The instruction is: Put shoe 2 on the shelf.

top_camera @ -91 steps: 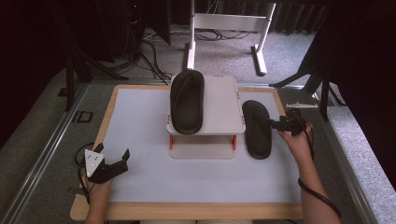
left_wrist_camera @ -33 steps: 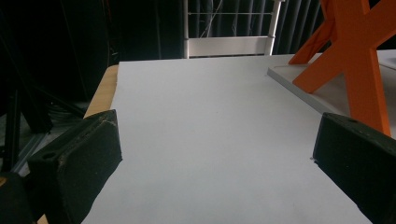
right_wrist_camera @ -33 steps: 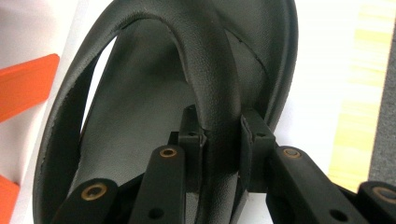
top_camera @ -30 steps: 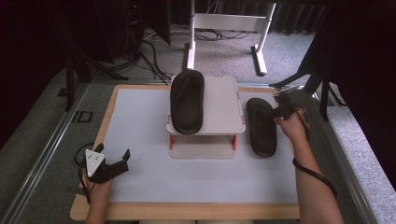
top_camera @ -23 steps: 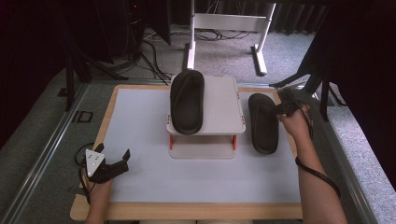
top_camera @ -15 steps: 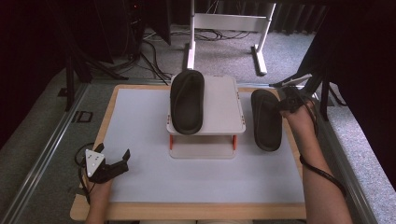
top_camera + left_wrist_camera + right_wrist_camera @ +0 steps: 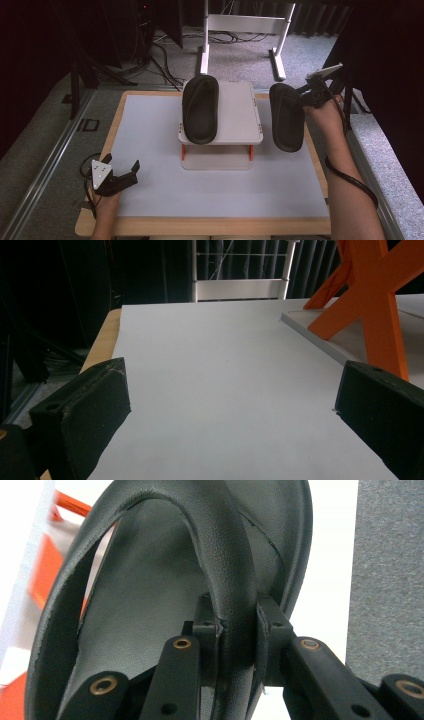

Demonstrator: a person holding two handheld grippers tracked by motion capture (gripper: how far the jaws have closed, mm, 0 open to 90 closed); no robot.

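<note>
- Black rubber made up both sandals: one sandal (image 7: 200, 109) lay on the white rack (image 7: 240, 112), and the second sandal (image 7: 287, 117) hung in the air just right of the rack.
- Right gripper (image 7: 306, 96) was clamped on the strap (image 7: 225, 570) of the second sandal; in the right gripper view the pads pinched the strap from both sides, with the sole hanging beyond.
- Left gripper (image 7: 125, 172) rested near the front left corner of the surface (image 7: 150, 130), jaws apart with nothing between them, well away from the rack.
- Step in hand looked like the carry: the second sandal was lifted clear of the surface but not yet over the rack.
- Next move would call for swinging it left over the bare half of the rack top, beside the first sandal, lowering it flat, then releasing the strap.
</note>
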